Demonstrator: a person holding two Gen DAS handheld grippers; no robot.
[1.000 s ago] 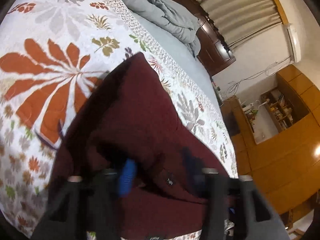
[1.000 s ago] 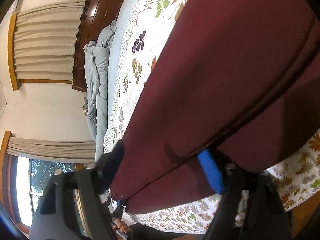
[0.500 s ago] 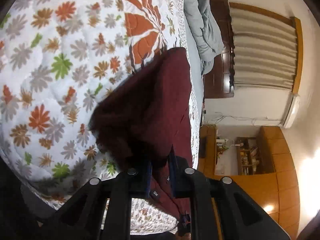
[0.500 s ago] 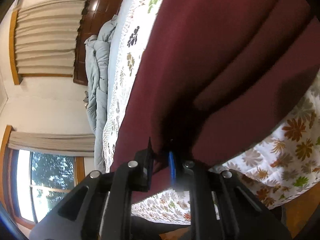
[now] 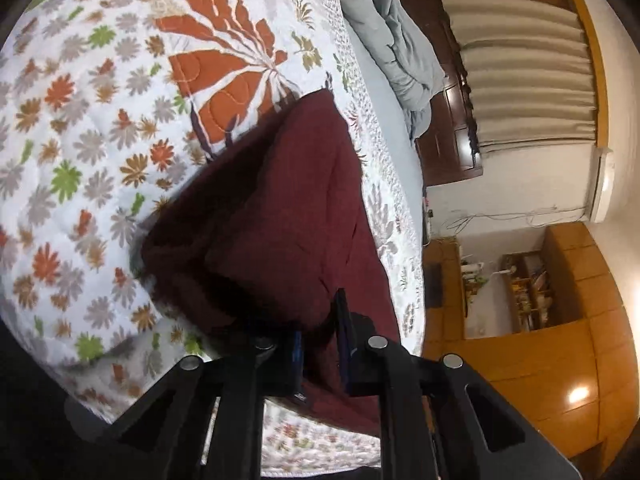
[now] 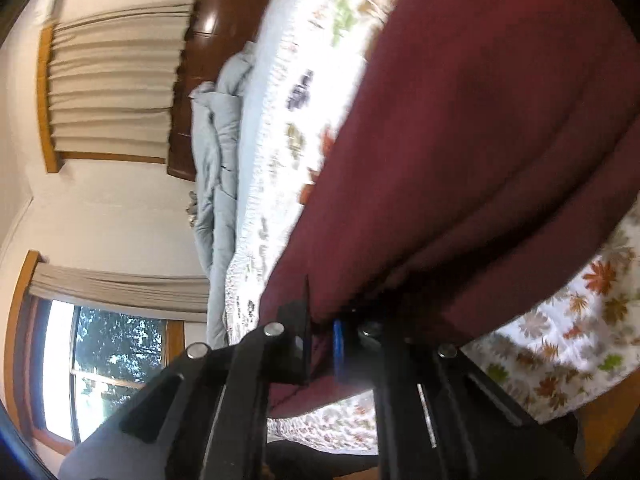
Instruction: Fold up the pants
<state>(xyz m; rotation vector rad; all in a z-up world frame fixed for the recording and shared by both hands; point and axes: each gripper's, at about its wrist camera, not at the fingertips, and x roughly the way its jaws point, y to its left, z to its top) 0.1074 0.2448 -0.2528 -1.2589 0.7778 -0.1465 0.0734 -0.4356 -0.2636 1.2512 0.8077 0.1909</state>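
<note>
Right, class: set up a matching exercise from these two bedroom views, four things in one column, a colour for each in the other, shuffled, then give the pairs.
Things:
1. pants
2. duvet
3. curtain
4. gripper pads

Colours:
A. beige
B. blue
C. maroon
D. grey

Pairs: 1-C, 2-D, 3-A, 4-B

Bed with a flowered quilt

The bed wears a white quilt printed with orange, green and grey leaves. Dark red pants lie on its near edge; a rumpled grey blanket lies far off by the headboard.
</note>
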